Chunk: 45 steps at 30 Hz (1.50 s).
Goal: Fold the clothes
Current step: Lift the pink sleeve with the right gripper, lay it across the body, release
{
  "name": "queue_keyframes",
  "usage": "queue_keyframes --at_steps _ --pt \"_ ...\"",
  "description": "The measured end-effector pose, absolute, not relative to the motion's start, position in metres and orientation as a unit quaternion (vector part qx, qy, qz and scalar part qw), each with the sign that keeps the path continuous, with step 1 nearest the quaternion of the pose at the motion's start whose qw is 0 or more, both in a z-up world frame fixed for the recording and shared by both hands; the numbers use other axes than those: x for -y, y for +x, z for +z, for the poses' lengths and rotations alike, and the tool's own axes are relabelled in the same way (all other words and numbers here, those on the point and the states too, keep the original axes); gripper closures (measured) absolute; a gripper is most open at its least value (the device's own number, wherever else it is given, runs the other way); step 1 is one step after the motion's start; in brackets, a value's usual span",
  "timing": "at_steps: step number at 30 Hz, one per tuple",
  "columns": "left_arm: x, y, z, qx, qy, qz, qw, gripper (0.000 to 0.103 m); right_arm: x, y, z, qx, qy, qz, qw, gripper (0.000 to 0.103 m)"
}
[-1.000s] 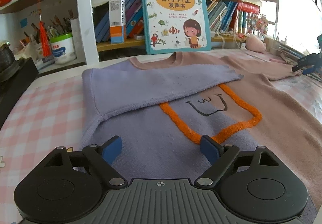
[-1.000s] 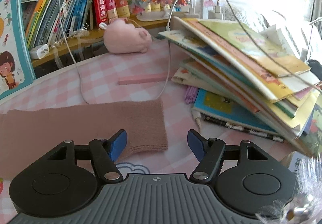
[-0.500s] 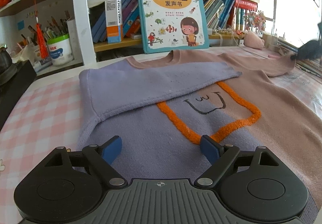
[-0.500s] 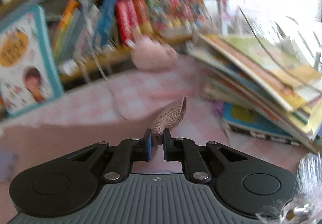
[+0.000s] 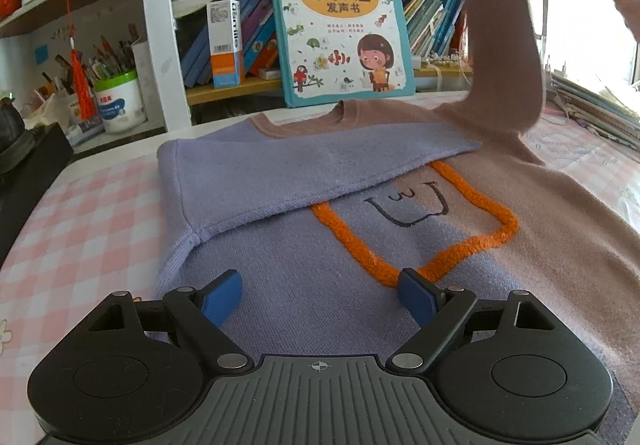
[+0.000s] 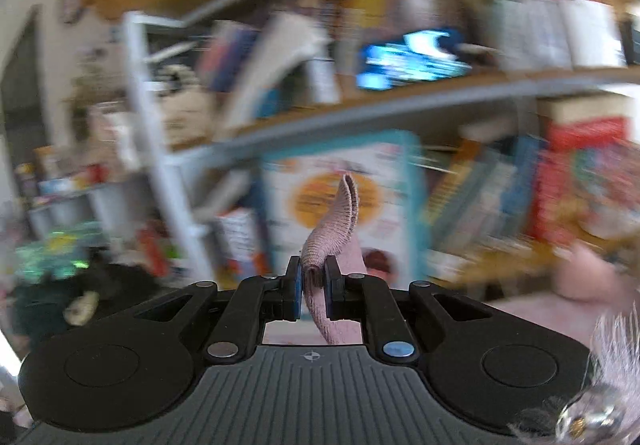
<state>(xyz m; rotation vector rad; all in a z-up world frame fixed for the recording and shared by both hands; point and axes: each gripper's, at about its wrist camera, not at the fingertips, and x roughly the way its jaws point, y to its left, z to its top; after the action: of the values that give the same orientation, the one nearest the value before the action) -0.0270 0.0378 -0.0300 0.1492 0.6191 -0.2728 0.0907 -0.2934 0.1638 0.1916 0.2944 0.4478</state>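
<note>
Since a second ago the right gripper [image 6: 311, 283] has clamped the pink sleeve [image 5: 504, 45] and raised it off the desk [image 5: 80, 213], while the left gripper [image 5: 320, 297] hovers wide open, empty, above the sweater [image 5: 320, 265]; the thin cuff pinch could slip mid-swing.

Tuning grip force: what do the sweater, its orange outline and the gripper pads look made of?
Sweater: soft matte knit, likely wool or acrylic; ribbed cuff shows.
Orange outline: fuzzy raised yarn, chenille-like.
Pads: smooth blue, rubber or plastic, unclear.
</note>
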Motion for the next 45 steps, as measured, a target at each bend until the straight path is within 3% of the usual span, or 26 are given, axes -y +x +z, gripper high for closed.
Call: queue_keyframes --at_steps 6,12,21,25,33,37,45 --pt "-0.036 -0.028 -0.03 -0.302 0.078 -0.13 0.941 0.014 0.206 0.103 0.168 -0.144 0.084 0.333 0.928 0.093" --pt "-0.035 -0.028 -0.029 -0.301 0.084 -0.126 0.942 0.013 0.138 0.124 0.14 -0.196 0.066 0.377 0.903 0.093" --pt "-0.035 -0.028 -0.029 -0.302 0.085 -0.125 0.941 0.013 0.103 0.146 0.091 -0.261 0.062 0.39 0.881 0.091" --pt "-0.035 -0.027 -0.029 -0.303 0.085 -0.124 0.941 0.013 0.1 0.145 0.083 -0.266 0.072 0.403 0.873 0.057" --pt "-0.035 -0.026 -0.029 -0.305 0.083 -0.124 0.941 0.012 0.128 0.134 0.084 -0.274 0.065 0.391 0.876 0.053" --pt "-0.035 -0.026 -0.03 -0.305 0.081 -0.125 0.941 0.012 0.15 0.117 0.073 -0.288 0.04 0.37 0.883 0.036" --pt "-0.037 -0.025 -0.029 -0.311 0.074 -0.121 0.94 0.009 0.183 0.078 0.053 -0.304 0.005 0.348 0.887 0.027"
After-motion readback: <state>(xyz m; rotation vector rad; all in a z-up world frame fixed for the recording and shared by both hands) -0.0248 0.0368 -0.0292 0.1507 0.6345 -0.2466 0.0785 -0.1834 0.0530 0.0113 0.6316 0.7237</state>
